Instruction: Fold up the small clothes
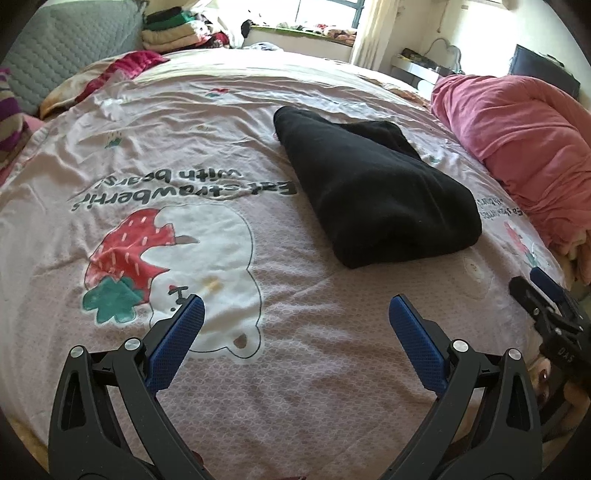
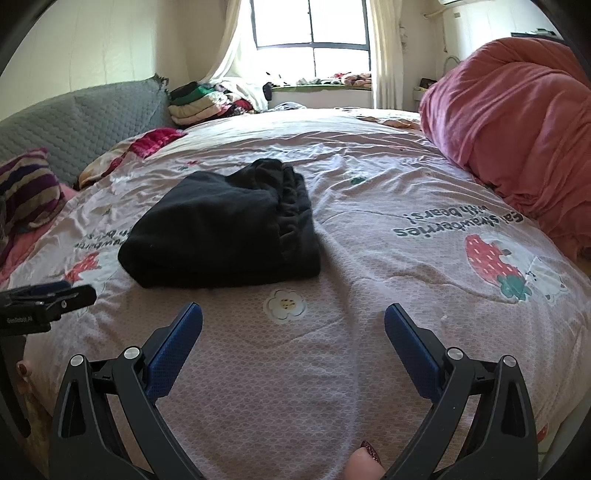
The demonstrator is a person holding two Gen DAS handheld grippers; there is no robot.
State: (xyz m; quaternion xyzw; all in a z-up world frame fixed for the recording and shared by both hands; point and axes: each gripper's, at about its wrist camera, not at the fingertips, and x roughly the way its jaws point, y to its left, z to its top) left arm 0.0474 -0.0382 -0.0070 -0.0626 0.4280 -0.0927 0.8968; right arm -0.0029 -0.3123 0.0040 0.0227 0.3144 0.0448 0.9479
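Note:
A black garment (image 1: 373, 192) lies folded into a thick bundle on the pink bed cover (image 1: 295, 369). It also shows in the right wrist view (image 2: 225, 229), its gathered waistband at the right side. My left gripper (image 1: 297, 310) is open and empty, hovering over the cover short of the bundle and to its left. My right gripper (image 2: 293, 317) is open and empty, short of the bundle and to its right. The right gripper shows at the right edge of the left wrist view (image 1: 546, 310); the left gripper shows at the left edge of the right wrist view (image 2: 48, 295).
A rolled pink-red quilt (image 2: 517, 122) lies along the bed's right side. A grey quilted headboard (image 2: 81, 125), a striped pillow (image 2: 26, 192) and a stack of folded clothes (image 2: 199, 99) are at the far left. A window (image 2: 314, 29) is behind the bed.

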